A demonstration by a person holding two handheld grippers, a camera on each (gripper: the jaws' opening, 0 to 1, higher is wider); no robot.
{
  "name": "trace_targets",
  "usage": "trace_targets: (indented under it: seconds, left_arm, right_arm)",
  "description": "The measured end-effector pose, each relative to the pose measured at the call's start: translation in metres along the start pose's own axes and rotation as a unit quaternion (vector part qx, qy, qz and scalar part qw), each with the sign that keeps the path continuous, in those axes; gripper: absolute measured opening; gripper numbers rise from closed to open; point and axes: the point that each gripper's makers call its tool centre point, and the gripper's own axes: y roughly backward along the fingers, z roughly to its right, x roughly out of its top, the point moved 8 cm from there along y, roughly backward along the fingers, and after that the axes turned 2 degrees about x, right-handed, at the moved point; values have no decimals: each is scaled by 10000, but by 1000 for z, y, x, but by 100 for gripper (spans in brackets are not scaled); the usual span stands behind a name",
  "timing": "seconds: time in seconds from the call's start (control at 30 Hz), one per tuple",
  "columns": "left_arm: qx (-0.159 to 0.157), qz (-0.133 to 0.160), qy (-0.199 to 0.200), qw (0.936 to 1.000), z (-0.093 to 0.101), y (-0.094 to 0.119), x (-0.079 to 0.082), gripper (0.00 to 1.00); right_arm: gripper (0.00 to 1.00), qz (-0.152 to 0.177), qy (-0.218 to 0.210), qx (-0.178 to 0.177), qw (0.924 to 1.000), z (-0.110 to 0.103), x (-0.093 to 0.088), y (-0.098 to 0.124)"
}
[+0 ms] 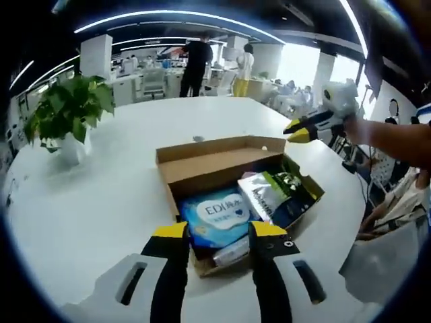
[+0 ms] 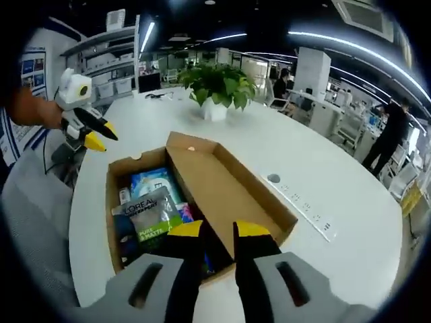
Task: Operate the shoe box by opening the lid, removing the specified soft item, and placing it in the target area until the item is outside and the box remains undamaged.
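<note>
Your right gripper [image 2: 219,232], jaws parted, hangs over the near edge of the open shoe box [image 2: 232,195]. Inside at left lie a L'Oreal packet [image 2: 149,219] and a blue pack [image 2: 151,182]. Your left gripper [image 2: 94,134] hovers far left; a potted plant [image 2: 217,87] stands beyond.

The brown cardboard shoe box [image 1: 232,171] lies open on the white bench [image 1: 101,202], its lid folded back flat along the far side in the left gripper view. Inside, a blue soft pack [image 1: 219,215] printed with "EDI" lies flat at the near left. To its right a green and white pouch [image 1: 269,192] marked "L'OREAL" leans tilted over darker packets. In the right gripper view the pouch [image 2: 153,219] lies nearer than the blue pack [image 2: 151,183].
</note>
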Motion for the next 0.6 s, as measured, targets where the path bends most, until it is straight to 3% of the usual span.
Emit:
trace_targets:
  seconds: [0.07,0.17,0.3,0.43,0.57,0.6]
  left_arm:
    - [-308,-64,275,9991,13,-9,1,41]
    - [-344,-220,68,9991,23,-22,-2,42]
    - [-539,-534,169,9970,35,-36,-10,45]
    - [-638,-622,221,9958,41,-45,-12,47]
    - [-835,-814,654,9910,47,-52,-12,53]
    - [-804,-888,606,9909,45,-55,-13,55]
  right_arm:
    - [15,8,-57,44,10000,-2,-2,0]
    - [15,-34,-69,98,9999,-5,-5,-1]
    - [15,-122,-60,153,9998,-5,-9,0]
    - [16,-175,-117,222,9995,-5,-13,0]
    - [18,-291,-121,333,9989,0,-17,-3]
    - [19,-321,-144,379,9987,1,-18,-4]
